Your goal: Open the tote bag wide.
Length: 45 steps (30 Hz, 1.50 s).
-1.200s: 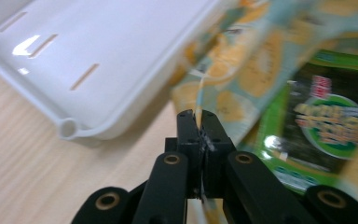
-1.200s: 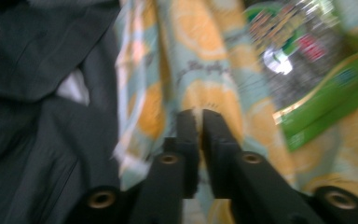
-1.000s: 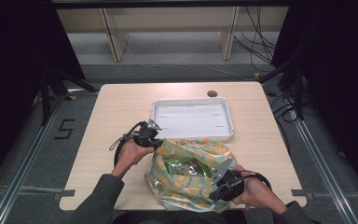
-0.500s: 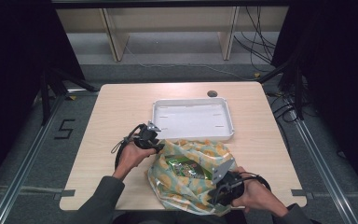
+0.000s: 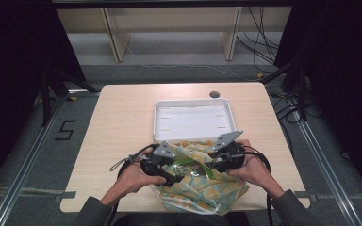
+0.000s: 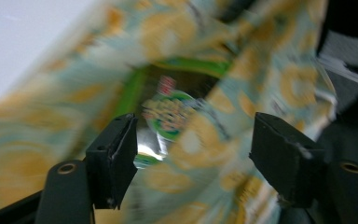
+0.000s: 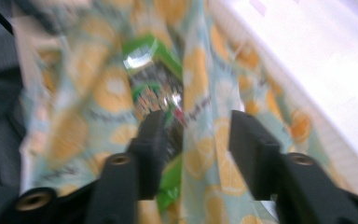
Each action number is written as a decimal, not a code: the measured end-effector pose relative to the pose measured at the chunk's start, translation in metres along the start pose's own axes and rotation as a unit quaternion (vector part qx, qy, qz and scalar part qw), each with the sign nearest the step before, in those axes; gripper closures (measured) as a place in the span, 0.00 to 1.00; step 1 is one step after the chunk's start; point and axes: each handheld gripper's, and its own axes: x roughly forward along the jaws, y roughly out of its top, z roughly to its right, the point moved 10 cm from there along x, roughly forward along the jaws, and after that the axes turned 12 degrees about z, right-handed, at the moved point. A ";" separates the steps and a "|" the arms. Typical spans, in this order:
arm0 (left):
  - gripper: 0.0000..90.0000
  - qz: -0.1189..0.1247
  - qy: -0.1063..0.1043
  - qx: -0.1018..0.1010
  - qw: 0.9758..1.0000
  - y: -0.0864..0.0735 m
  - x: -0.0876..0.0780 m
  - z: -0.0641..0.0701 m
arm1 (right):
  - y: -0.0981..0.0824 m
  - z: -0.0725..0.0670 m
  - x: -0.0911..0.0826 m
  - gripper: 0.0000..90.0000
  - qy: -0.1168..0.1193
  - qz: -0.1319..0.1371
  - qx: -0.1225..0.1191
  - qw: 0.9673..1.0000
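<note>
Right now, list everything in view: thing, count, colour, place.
Table: one, light wood, centre of the floor area.
Tray: one, white, far half of the table.
Bag: one, pale with yellow-orange fruit print, near edge, mouth toward the tray.
Packet: at least one, green and shiny, inside the bag's mouth.
Shelf unit: one, pale wood, beyond the table.
Cables: several, dark, on the floor at far right.
Left hand-held gripper: one, black, jaws apart at the bag's mouth.
Right hand-held gripper: one, black, jaws astride a fold of the bag; contact unclear.
</note>
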 end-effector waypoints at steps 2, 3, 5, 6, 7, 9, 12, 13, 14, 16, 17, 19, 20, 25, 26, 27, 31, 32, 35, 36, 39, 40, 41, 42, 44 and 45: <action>0.41 -0.026 -0.011 0.016 0.999 -0.015 0.009 0.007 | -0.002 0.005 0.004 0.86 -0.005 -0.008 -0.005 1.000; 0.41 -0.037 -0.021 0.035 0.998 -0.021 0.012 0.010 | -0.004 0.009 0.007 0.91 -0.006 -0.015 -0.007 1.000; 0.77 -0.065 -0.044 0.069 0.995 -0.036 0.017 0.017 | -0.004 0.028 0.013 1.00 -0.040 -0.024 -0.001 0.999; 0.85 -0.065 -0.044 0.069 0.995 -0.036 0.017 0.017 | -0.005 0.039 0.015 1.00 -0.059 -0.028 -0.005 0.998; 0.93 -0.069 -0.047 0.068 0.994 -0.040 0.017 0.019 | -0.006 0.047 0.016 1.00 -0.071 -0.035 -0.011 0.997; 0.97 -0.077 -0.052 0.071 0.993 -0.046 0.016 0.024 | -0.008 0.055 0.019 1.00 -0.081 -0.041 -0.013 0.996; 0.99 -0.082 -0.055 0.078 0.992 -0.054 0.013 0.030 | -0.016 0.075 0.027 1.00 -0.104 -0.063 -0.009 0.993; 0.99 -0.086 -0.056 0.077 0.992 -0.057 0.013 0.033 | -0.022 0.082 0.033 1.00 -0.110 -0.076 -0.006 0.991; 0.99 -0.094 -0.055 0.080 0.991 -0.065 0.014 0.037 | -0.025 0.084 0.035 1.00 -0.114 -0.083 -0.003 0.990; 0.99 -0.107 -0.057 0.083 0.989 -0.074 0.017 0.039 | -0.027 0.086 0.039 1.00 -0.115 -0.089 -0.003 0.989; 0.99 -0.107 -0.057 0.083 0.989 -0.074 0.017 0.039 | -0.027 0.086 0.039 1.00 -0.115 -0.089 -0.003 0.989; 0.99 -0.114 -0.052 0.089 0.988 -0.076 0.018 0.036 | -0.030 0.087 0.043 0.99 -0.109 -0.089 0.001 0.990; 0.99 -0.109 -0.049 0.078 0.990 -0.074 0.017 0.037 | -0.028 0.086 0.042 0.94 -0.111 -0.083 0.010 0.990; 0.89 -0.080 -0.031 0.061 0.994 -0.063 0.009 0.036 | -0.009 0.085 0.026 0.76 -0.115 -0.037 0.013 0.993; 0.89 -0.075 -0.025 0.060 0.995 -0.060 0.005 0.034 | -0.001 0.082 0.022 0.73 -0.125 -0.015 0.022 0.992; 0.81 -0.047 -0.007 0.049 0.998 -0.051 0.000 0.032 | 0.014 0.074 0.012 0.70 -0.109 0.014 0.018 0.994; 0.68 -0.029 0.007 0.053 0.998 -0.039 -0.011 0.030 | 0.032 0.059 0.003 0.65 -0.083 0.045 0.018 0.995; 0.65 -0.010 0.017 0.043 0.999 -0.033 -0.012 0.033 | 0.038 0.046 0.001 0.64 -0.060 0.046 0.022 0.997; 0.62 0.004 0.028 0.027 0.999 -0.028 -0.010 0.036 | 0.045 0.033 0.006 0.62 -0.034 0.055 0.007 0.998; 0.62 -0.001 0.030 0.028 0.999 -0.028 -0.007 0.039 | 0.046 0.019 0.012 0.59 -0.007 0.043 0.001 0.999; 0.65 -0.004 0.029 0.034 0.999 -0.030 -0.001 0.040 | 0.046 0.007 0.021 0.57 0.014 0.036 -0.002 0.999; 0.67 -0.009 0.031 0.027 0.999 -0.033 0.004 0.040 | 0.045 0.003 0.025 0.57 0.025 0.033 -0.004 0.999; 0.68 -0.015 0.032 0.033 0.999 -0.036 0.008 0.039 | 0.044 0.000 0.030 0.55 0.038 0.029 -0.010 0.999; 0.71 -0.021 0.034 0.031 0.999 -0.042 0.016 0.041 | 0.040 -0.004 0.039 0.55 0.054 0.018 -0.010 0.998; 0.74 -0.036 0.029 0.046 0.998 -0.046 0.017 0.039 | 0.038 -0.004 0.043 0.55 0.058 0.015 -0.014 0.998; 0.76 -0.038 0.031 0.042 0.998 -0.049 0.019 0.040 | 0.035 -0.005 0.046 0.55 0.063 0.003 -0.008 0.998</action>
